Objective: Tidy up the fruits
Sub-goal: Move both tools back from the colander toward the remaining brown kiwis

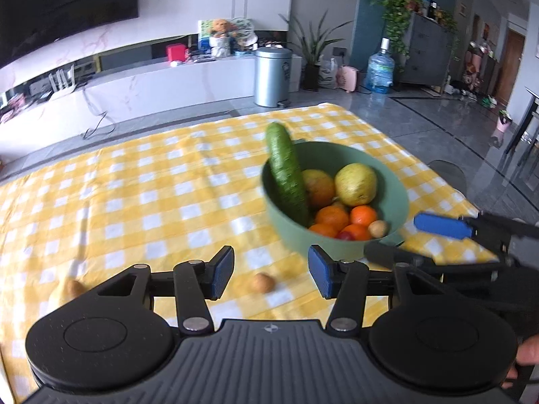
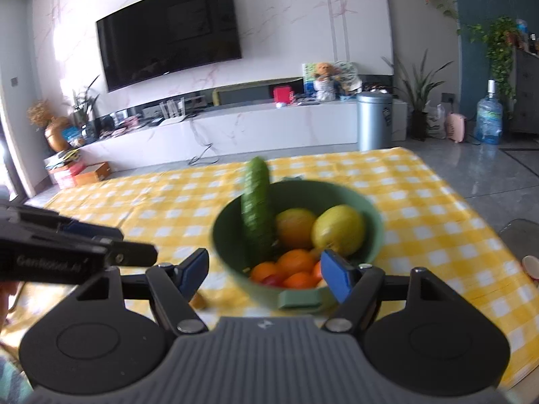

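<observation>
1. Right now you are working over a yellow-and-white checked tablecloth [image 1: 134, 181] that is covering the whole table.
2. You are facing a round, pale green bowl [image 1: 397, 198] that is sitting on the cloth on your right-hand side, with a small tab handle [image 2: 298, 298] pointing toward you.
3. A long, dark green cucumber [image 1: 288, 175] is leaning tilted against the bowl's left rim, its tip sticking up above it.
4. A yellow-green pear-like fruit [image 1: 355, 183] and a larger orange fruit [image 1: 318, 188] are lying at the back of the bowl, touching each other.
5. Several small orange tangerines [image 1: 362, 216] are crowding the front of the bowl, beside one small tan round fruit [image 1: 378, 229].
6. Your left gripper [image 1: 271, 269] is hanging released, empty, above a second small brown round fruit [image 1: 263, 282] lying on the cloth.
7. Your right gripper [image 2: 264, 274] is spread wide, gripping nothing, just before the bowl's near rim.
8. A third small brown fruit [image 1: 74, 288] is lying well to the left on the cloth.
</observation>
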Available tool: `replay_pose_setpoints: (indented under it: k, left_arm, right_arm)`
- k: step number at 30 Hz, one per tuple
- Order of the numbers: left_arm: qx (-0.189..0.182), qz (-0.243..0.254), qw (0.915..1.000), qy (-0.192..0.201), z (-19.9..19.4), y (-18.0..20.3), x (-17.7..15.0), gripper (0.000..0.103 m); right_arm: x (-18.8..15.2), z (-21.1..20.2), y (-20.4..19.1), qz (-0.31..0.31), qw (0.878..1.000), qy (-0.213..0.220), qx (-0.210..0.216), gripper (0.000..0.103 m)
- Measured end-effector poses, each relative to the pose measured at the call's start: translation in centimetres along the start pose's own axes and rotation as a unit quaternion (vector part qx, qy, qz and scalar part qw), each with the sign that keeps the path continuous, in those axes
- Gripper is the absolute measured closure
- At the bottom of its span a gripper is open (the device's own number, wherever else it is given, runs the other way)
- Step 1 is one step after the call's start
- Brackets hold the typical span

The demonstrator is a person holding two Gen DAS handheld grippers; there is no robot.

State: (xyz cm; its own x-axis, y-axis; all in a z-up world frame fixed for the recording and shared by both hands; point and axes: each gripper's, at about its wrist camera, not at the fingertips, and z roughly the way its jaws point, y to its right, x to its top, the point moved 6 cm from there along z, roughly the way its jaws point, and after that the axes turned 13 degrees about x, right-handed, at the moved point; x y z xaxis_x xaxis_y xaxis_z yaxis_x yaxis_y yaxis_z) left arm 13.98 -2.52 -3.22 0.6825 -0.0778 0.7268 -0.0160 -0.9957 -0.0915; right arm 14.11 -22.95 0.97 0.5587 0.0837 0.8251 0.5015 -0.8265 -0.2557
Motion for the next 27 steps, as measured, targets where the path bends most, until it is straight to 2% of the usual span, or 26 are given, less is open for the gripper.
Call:
replay_pose_setpoints:
  k: [6, 13, 21, 27]
  left_arm:
    - [0.006, -0.029, 0.9996, -0.002, 0.3, -2.8, -1.4, 0.043]
    - [0.017, -0.062, 0.9979, 0.003, 0.6, -5.9, -2.9, 0.043]
    - [0.021, -0.114, 0.9932, -0.003, 1.7, -9.2, -4.2, 0.043]
    - [0.029, -0.132, 0.9907, -0.009, 2.9, -10.4, -5.0, 0.043]
  right_arm:
    - [-1.8, 1.8, -3.0, -0.019, 0.999, -0.033, 0.022, 0.032]
    - [-3.1, 3.9, -4.5, -0.017, 0.998, -0.056, 0.025, 0.032]
    - [-4.6, 6.0, -5.6, -0.041, 0.996, -0.083, 0.013, 0.033]
    - [-4.5, 7.7, -5.5, -0.035, 0.995, -0.089, 0.011, 0.041]
